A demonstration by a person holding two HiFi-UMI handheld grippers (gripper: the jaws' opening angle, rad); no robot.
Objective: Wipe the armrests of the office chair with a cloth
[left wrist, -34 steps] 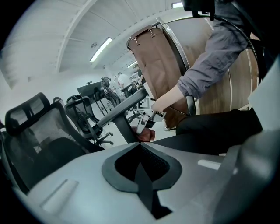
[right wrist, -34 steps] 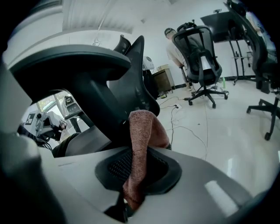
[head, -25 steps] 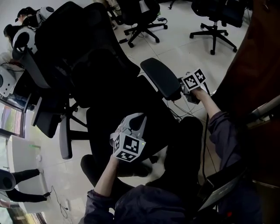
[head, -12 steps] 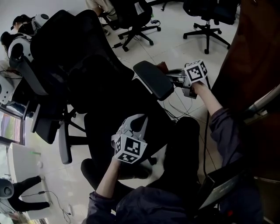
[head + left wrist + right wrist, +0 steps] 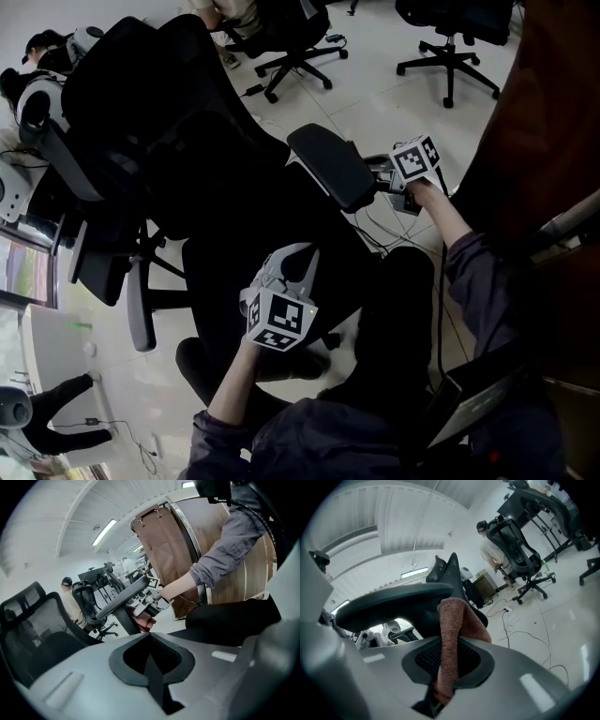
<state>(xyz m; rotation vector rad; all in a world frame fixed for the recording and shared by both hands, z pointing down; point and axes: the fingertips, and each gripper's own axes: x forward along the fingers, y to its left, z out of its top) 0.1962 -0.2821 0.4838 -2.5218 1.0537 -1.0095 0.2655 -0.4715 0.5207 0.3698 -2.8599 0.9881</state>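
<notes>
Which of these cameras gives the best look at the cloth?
The right gripper view: the reddish cloth fills its middle, pinched in the right gripper, by the armrest. The left gripper view shows a small distant patch; the head view hardly shows it.

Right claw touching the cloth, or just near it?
Touching. The right gripper view shows the reddish cloth pinched in the shut right claw, sticking out toward the armrest.

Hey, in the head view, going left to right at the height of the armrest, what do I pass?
Chair back → armrest → right tongs, shut on the cloth → wood panel.
</notes>
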